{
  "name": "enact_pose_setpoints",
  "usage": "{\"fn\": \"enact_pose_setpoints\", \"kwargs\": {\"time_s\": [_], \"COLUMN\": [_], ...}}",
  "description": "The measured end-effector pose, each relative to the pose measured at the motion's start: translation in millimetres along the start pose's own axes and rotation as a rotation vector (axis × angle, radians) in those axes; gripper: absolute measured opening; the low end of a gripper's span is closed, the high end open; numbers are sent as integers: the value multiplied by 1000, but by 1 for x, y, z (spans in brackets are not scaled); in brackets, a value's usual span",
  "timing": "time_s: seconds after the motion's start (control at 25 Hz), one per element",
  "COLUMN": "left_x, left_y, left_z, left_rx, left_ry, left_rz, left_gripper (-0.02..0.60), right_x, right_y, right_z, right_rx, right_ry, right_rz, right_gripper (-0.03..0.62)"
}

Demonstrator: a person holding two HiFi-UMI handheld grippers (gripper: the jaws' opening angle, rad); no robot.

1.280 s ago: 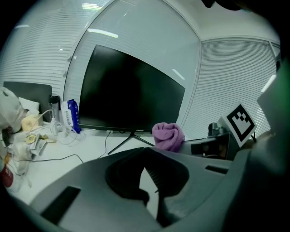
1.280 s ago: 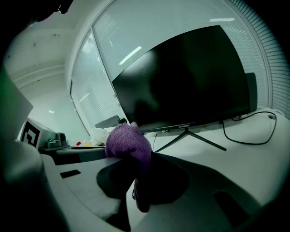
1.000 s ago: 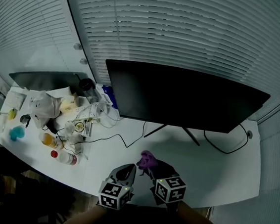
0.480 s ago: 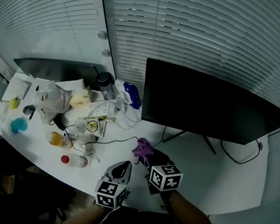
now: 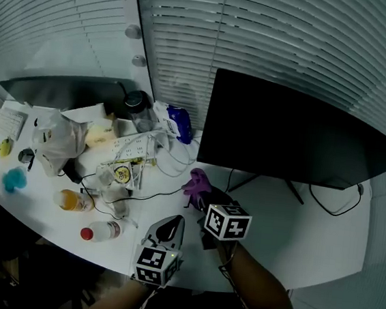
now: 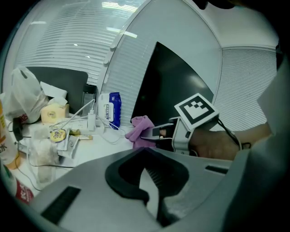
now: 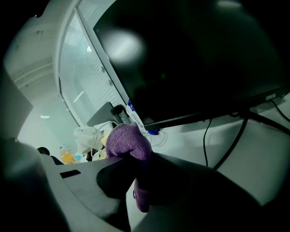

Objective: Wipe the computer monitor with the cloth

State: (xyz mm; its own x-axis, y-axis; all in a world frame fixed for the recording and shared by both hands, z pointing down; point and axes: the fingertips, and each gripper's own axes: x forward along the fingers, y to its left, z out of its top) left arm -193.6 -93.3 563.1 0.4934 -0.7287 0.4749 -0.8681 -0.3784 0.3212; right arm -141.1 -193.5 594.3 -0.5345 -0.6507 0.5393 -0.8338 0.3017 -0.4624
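**Purple cloth clamped in right gripper below dark monitor**

The right gripper (image 7: 136, 159) is seen closed on a purple cloth (image 7: 129, 139), which is bunched above the jaws and hangs down between them. In the head view the cloth (image 5: 197, 182) is held just below the lower left corner of the monitor (image 5: 297, 137), clear of the screen. The left gripper (image 6: 149, 181) is held further out from the monitor, its jaws drawn close with only a sliver between them and nothing gripped. A small logo is carried on the monitor's lower bezel (image 7: 271, 96), too small to be read. A black cable (image 5: 332, 199) is looped on the white desk (image 5: 294, 240) beneath the monitor's right end. Left of the monitor, a blue packet (image 6: 114, 108) with a white printed label is stood upright, its print illegible. Further left, a round yellow label (image 6: 56, 134) reading what looks like "39" is shown among white cables, with a red-capped bottle (image 5: 105, 231) and an orange drink bottle (image 5: 71, 201) beyond
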Motion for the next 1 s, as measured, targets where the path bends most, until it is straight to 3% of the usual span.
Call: {"fn": "enact_pose_setpoints", "kwargs": {"time_s": [0.24,0.68,1.0], "left_x": [5,0,14], "left_y": [-5,-19,-42], "left_z": [-2,3,0], "left_rx": [19,6,30], "left_ry": [15,-15,-4], "left_rz": [-28,28,5], "left_gripper": [6,6,6], "right_x": [18,40,29], "right_y": [-6,-23,-57], "right_z": [6,17,28], "right_rx": [22,45,68], "right_ry": [0,12,-7], "right_rz": [-11,4,-23], "right_gripper": [80,80,80]}}
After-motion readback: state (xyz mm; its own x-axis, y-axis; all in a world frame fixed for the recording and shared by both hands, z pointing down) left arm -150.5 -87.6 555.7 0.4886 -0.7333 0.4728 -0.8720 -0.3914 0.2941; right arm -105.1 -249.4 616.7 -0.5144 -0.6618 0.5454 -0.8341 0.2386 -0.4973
